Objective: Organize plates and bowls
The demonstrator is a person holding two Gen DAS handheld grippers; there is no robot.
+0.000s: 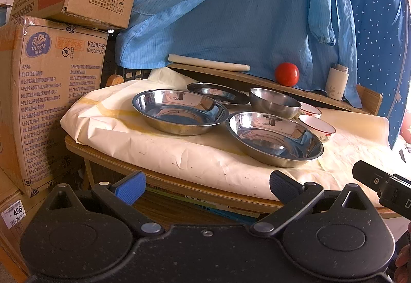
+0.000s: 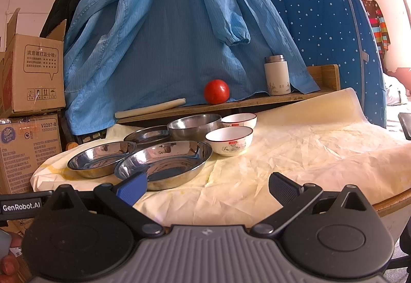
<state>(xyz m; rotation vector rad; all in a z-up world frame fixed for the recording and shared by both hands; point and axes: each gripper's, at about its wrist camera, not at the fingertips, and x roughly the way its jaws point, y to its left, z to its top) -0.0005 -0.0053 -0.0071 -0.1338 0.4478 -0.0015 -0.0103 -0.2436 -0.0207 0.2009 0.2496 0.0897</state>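
Note:
Three shallow steel plates lie on the paper-covered table: a near one [image 1: 274, 138] [image 2: 164, 162], a left one [image 1: 179, 111] [image 2: 101, 158] and a small far one [image 1: 218, 93] [image 2: 147, 134]. Behind them stands a steel bowl [image 1: 274, 102] [image 2: 194, 126]. Two white ceramic bowls with dark rims sit to its right, one nearer [image 1: 317, 127] [image 2: 229, 140], one farther [image 1: 309, 109] [image 2: 239, 120]. My left gripper [image 1: 205, 186] is open, short of the table's front edge. My right gripper [image 2: 208, 186] is open over the table's front, its left finger [image 2: 132, 188] just before the near plate's rim.
Stacked cardboard boxes [image 1: 51, 93] stand left of the table. A wooden shelf [image 2: 231, 103] at the back carries a red tomato [image 2: 216, 91], a white flask [image 2: 277, 75] and a white stick [image 2: 150, 107]. Blue garments [image 2: 167, 39] hang behind. Bare crumpled paper [image 2: 308, 149] covers the table's right half.

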